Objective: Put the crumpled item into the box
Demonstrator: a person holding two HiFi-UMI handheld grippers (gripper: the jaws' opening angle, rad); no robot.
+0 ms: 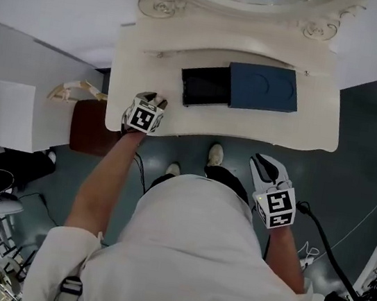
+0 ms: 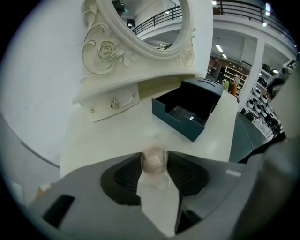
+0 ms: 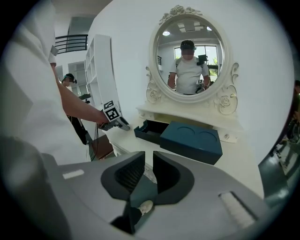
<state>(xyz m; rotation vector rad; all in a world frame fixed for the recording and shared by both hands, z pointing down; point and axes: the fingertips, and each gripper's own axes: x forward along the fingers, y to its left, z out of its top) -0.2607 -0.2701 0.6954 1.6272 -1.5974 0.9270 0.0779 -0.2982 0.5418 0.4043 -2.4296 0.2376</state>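
Step in hand, my read: pick-up is made, carry to the box not yet begun. The left gripper (image 1: pixel 152 99) is at the front edge of the dressing table (image 1: pixel 247 130), near the tray end of the box (image 1: pixel 262 87) and not touching it. Its jaws are part-way closed, with both pads pressing the crumpled item (image 2: pixel 153 158), a pale, half-clear wad pinched at the jaw tips. So the item is in that grip, short of the box and not inside. I can't tell whether it rests on the tabletop or is lifted. The box's dark tray (image 1: pixel 205 86) is slid out toward the left gripper, and nothing can be made out in it. The right gripper (image 1: pixel 267 171) hangs off the table's front edge, well apart from the box on its sleeve end, over the floor. Its jaws are a thin slit apart and hold nothing. The next move calls for taking the wad across to above the tray, going low, and releasing only when it is over the opening. It looks light and springy and may cling to a pad or hop off the tray wall. Only the left gripper view shows the wad and the pad contact; in the head view the marker cube covers it. Only the head view gives both grippers' places against the box. Only the right gripper view shows the mirror (image 3: pixel 190 56) with the person reflected, plus the left gripper side-on, where the item is too small to see.
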